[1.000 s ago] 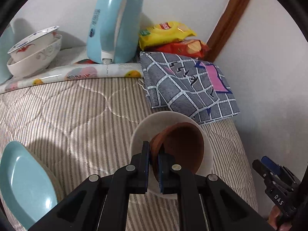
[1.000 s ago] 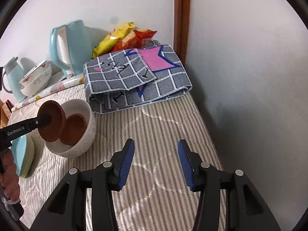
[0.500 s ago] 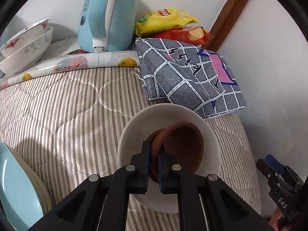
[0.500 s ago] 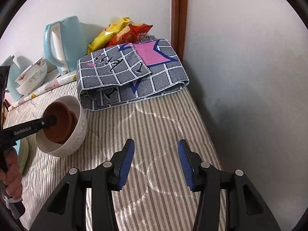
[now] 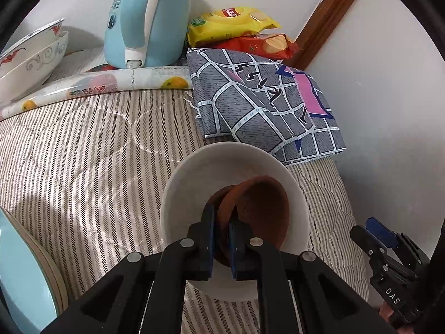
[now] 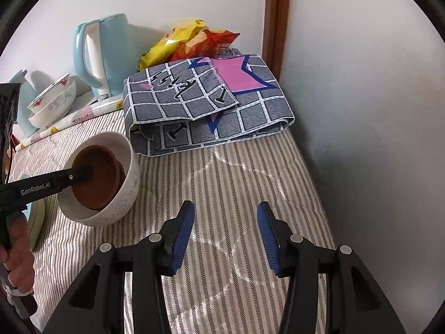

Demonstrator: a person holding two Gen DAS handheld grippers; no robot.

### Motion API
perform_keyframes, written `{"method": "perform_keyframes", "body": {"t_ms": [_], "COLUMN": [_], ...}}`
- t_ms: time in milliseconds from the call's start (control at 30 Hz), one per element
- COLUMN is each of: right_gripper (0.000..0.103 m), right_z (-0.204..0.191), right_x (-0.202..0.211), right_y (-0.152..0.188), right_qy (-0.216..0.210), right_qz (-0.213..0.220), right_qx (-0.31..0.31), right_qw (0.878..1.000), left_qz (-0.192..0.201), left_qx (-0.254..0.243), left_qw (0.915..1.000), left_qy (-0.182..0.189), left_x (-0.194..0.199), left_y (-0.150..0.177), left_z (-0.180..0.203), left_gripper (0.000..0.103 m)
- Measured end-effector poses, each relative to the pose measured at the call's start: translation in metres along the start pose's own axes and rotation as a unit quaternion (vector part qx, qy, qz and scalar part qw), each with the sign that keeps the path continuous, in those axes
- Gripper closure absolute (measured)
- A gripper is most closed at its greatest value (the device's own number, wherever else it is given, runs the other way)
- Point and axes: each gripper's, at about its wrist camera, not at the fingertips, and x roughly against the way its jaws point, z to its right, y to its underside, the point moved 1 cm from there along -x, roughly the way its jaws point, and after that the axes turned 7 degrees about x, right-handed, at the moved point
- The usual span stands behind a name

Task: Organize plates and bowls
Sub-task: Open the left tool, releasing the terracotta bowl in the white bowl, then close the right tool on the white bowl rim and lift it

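My left gripper [image 5: 222, 217] is shut on the rim of a small brown dish [image 5: 261, 208]. The dish sits inside a large white bowl [image 5: 194, 178] on the striped cloth, on top of another brown dish [image 5: 218, 196]. In the right wrist view the left gripper [image 6: 83, 174] reaches into the white bowl [image 6: 122, 197] onto the brown dishes [image 6: 103, 178]. My right gripper [image 6: 225, 233] is open and empty, over the cloth to the right of the bowl. Two patterned white bowls [image 5: 30, 61] are stacked at the back left. A light blue plate [image 5: 19, 281] on a beige plate lies at the left.
A light blue kettle [image 5: 147, 19] stands at the back. Yellow and red snack bags [image 5: 239, 33] lie against the wall. A folded grey checked cloth [image 5: 267, 103] lies just behind the white bowl. White walls and a brown wooden post [image 6: 275, 16] close off the right side.
My left gripper has lowered the brown dish from above the white bowl down into it, onto the other brown dish. The right gripper has stayed open.
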Motion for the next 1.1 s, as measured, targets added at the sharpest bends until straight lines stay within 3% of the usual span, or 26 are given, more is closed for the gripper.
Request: {"method": "perform_keyframes", "body": {"t_ms": [300, 433, 833, 1100], "right_gripper": [0.056, 0.056, 0.056, 0.073], "right_z": [-0.004, -0.009, -0.050, -0.071], "right_x": [0.004, 0.008, 0.005, -0.022], "right_y": [-0.002, -0.005, -0.027, -0.033], "right_qy": [-0.003, -0.008, -0.067, -0.063], "right_qz": [0.005, 0.009, 0.022, -0.015], "right_qx": [0.001, 0.004, 0.025, 0.045], "right_qw": [1.000, 1.000, 0.997, 0.997], "left_qz": [0.010, 0.027, 0.041, 0.024], "left_qx": [-0.007, -0.011, -0.008, -0.010], "left_qw": [0.9999, 0.9995, 0.9981, 0.9987], "left_qy": [-0.006, -0.010, -0.045, -0.044], "left_x": [0.009, 0.021, 0.036, 0.024], "left_y": [-0.002, -0.004, -0.010, -0.005], "left_z": [0.000, -0.002, -0.022, -0.029], "left_gripper": [0.088, 0.079, 0.079, 0.079]}}
